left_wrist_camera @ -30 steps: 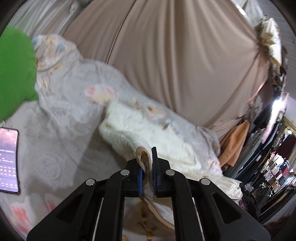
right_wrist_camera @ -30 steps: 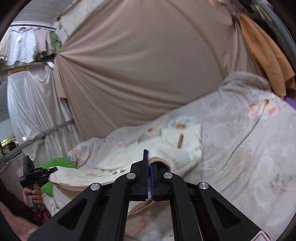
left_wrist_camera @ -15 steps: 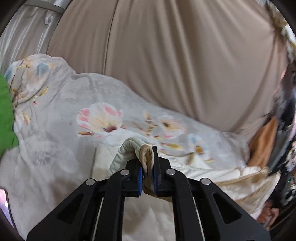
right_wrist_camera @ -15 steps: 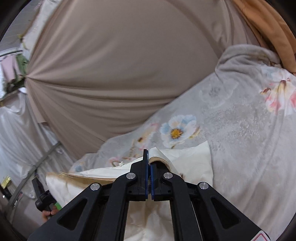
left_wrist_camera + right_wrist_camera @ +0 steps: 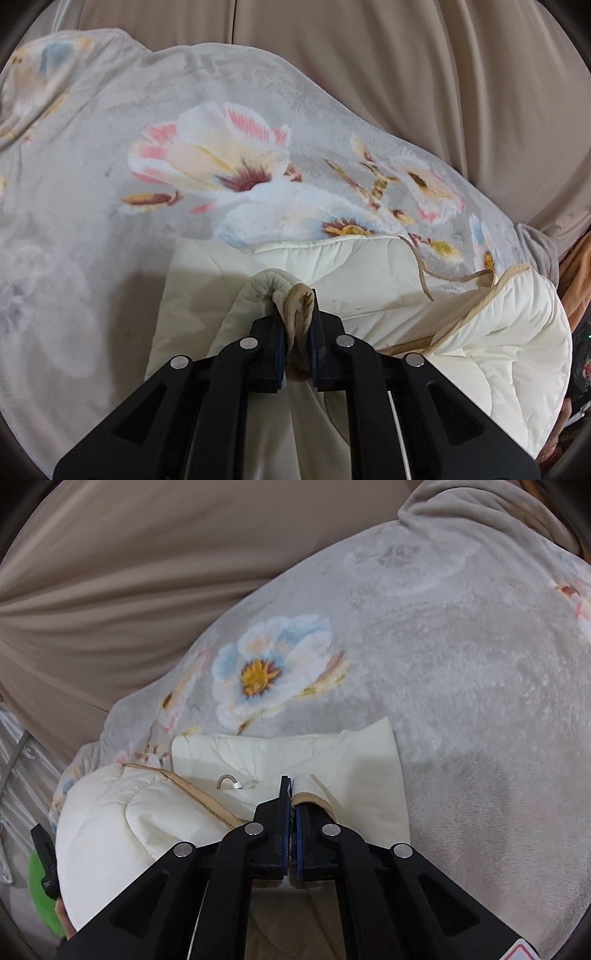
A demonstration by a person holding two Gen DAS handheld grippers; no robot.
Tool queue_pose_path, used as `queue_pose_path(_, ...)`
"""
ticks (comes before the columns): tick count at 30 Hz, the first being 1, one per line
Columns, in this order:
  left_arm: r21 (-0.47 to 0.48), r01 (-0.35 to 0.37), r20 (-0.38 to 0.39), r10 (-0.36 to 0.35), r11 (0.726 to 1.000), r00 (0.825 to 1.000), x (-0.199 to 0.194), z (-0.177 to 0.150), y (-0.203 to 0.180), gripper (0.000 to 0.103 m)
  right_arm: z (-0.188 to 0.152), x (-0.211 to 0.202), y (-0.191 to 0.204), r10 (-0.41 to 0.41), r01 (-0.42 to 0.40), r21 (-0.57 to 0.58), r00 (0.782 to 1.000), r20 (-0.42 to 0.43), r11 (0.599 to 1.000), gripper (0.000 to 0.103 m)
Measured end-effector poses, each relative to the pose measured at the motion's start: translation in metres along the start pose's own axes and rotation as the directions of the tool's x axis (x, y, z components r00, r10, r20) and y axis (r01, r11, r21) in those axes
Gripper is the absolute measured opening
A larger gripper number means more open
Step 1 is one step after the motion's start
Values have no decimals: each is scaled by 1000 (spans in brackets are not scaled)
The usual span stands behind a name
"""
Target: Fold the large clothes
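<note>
In the left wrist view, we see our left hand-held gripper at lower centre, clamped on a bunched, tan-trimmed edge of the cream quilted jacket. The jacket spreads from the centre to the right of the frame, lying on a grey floral blanket that fills the left and middle. A thin tan cord trails over the jacket at centre right. A beige curtain covers the top

In the right wrist view, our right hand-held gripper at lower centre pinches another tan-trimmed edge of the jacket. The jacket occupies the lower left and centre, on the blanket. We see a green object at the lower left edge and the curtain across the upper left
</note>
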State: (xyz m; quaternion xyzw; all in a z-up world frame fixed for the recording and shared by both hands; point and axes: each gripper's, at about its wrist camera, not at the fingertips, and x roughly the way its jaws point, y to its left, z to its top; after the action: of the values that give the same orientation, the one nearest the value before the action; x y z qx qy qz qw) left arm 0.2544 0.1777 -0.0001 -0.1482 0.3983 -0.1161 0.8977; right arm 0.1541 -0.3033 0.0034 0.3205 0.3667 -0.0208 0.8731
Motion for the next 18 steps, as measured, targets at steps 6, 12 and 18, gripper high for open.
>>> queue_pose_path(6, -68, 106, 24, -104, 992, 994, -24, 7, 10, 18, 1, -27, -7, 87, -88, 69, 996, 18, 994, 4)
queue_pose_path(12, 23, 224, 137, -225, 974, 965, -116, 15, -5, 28, -5, -101, 20, 154, -149, -65, 984, 85, 987, 9)
queue_pose_path(18, 113, 134, 242, -158, 985, 957, -147, 11, -33, 29, -18, -137, 62, 73, -13, -256, 971, 227, 967, 10)
